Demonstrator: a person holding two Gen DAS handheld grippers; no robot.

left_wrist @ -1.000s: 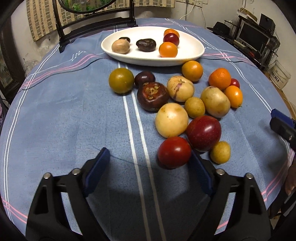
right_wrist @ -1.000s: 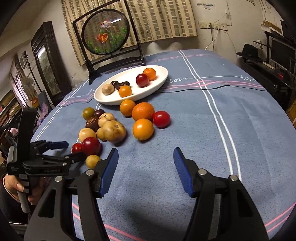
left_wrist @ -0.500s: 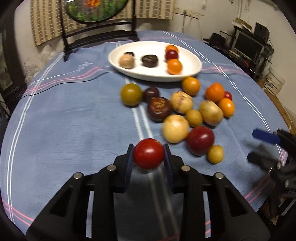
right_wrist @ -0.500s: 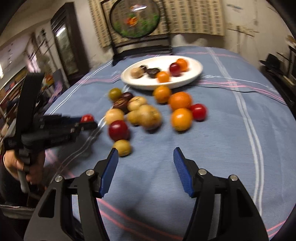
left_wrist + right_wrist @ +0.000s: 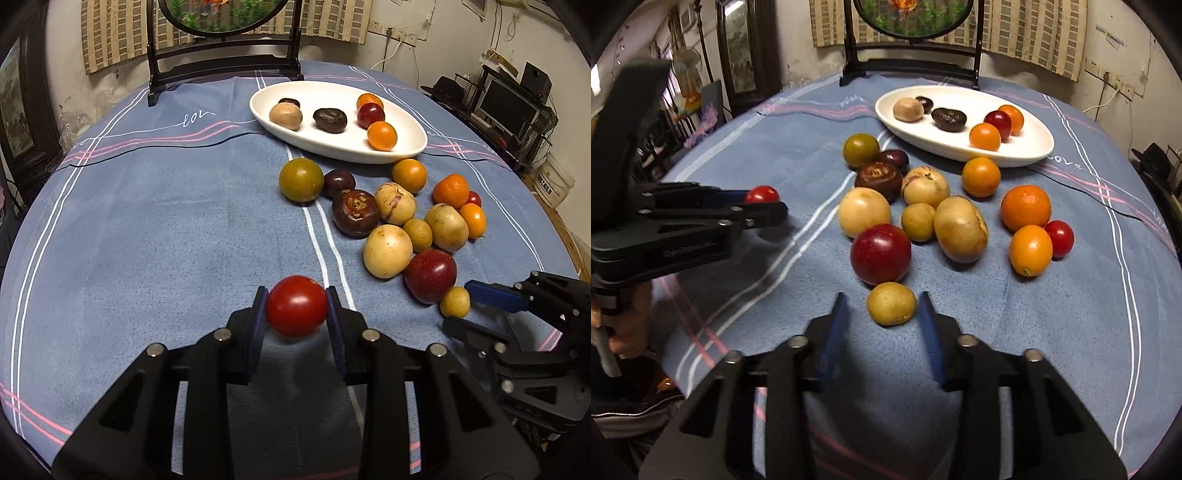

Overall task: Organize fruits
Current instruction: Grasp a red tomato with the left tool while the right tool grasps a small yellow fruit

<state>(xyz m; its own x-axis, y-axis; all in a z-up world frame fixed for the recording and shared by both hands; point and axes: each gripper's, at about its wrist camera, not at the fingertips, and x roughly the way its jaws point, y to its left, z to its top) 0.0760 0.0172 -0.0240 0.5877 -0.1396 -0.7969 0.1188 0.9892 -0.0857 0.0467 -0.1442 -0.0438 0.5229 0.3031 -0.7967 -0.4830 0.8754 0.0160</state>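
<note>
My left gripper [image 5: 296,314] is shut on a red tomato [image 5: 296,311] and holds it above the blue cloth; it also shows in the right wrist view [image 5: 761,194]. My right gripper [image 5: 882,317] is open, its blue fingers on either side of a small yellow-brown fruit [image 5: 891,303] without touching it. That fruit also shows in the left wrist view [image 5: 455,301]. A white oval plate [image 5: 406,147] at the back holds several fruits. A cluster of loose fruits lies before it, with a big red plum [image 5: 880,253] at its front.
A dark wooden stand with a round screen [image 5: 221,48] stands behind the plate. The round table's blue striped cloth [image 5: 147,221] is bare on the left. A shelf with electronics [image 5: 509,107] stands off the table at the right.
My left gripper closed on the red tomato, lifted it and drew back left from the cluster. My right gripper moved in and now straddles the small yellow-brown fruit.
</note>
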